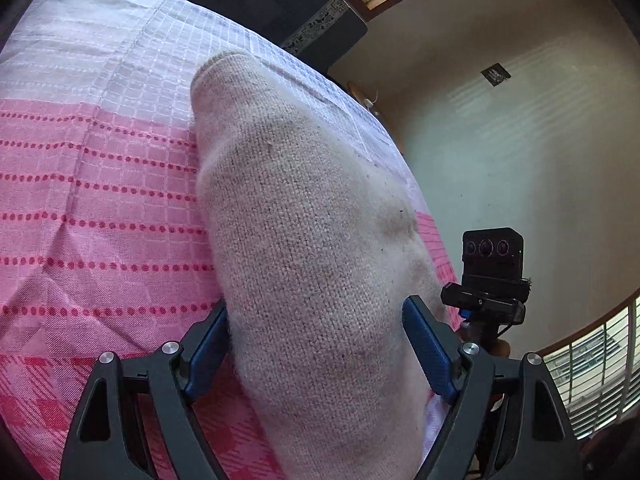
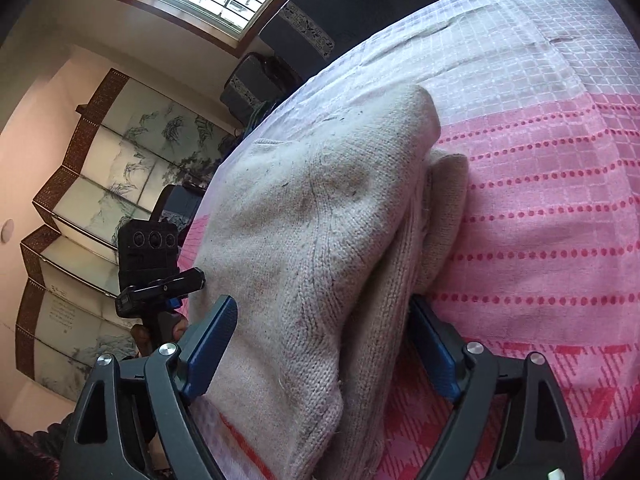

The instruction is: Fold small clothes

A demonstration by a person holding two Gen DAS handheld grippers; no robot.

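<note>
A cream knitted garment (image 1: 304, 220) lies on a pink and white checked cloth (image 1: 100, 184). In the left wrist view it runs forward from between my left gripper's (image 1: 316, 312) blue-padded fingers (image 1: 208, 344), which stand wide apart on either side of it. In the right wrist view the garment (image 2: 312, 216) shows doubled over, with folded layers at its right edge. My right gripper (image 2: 324, 312) is also wide open, one finger (image 2: 212, 336) on each side of the garment. Neither gripper pinches the knit.
The other gripper with its black camera shows at the cloth's edge in each view (image 1: 492, 276) (image 2: 150, 256). A folding painted screen (image 2: 104, 168) and dark cushions (image 2: 256, 84) stand beyond the surface. The cloth (image 2: 552, 200) extends far past the garment.
</note>
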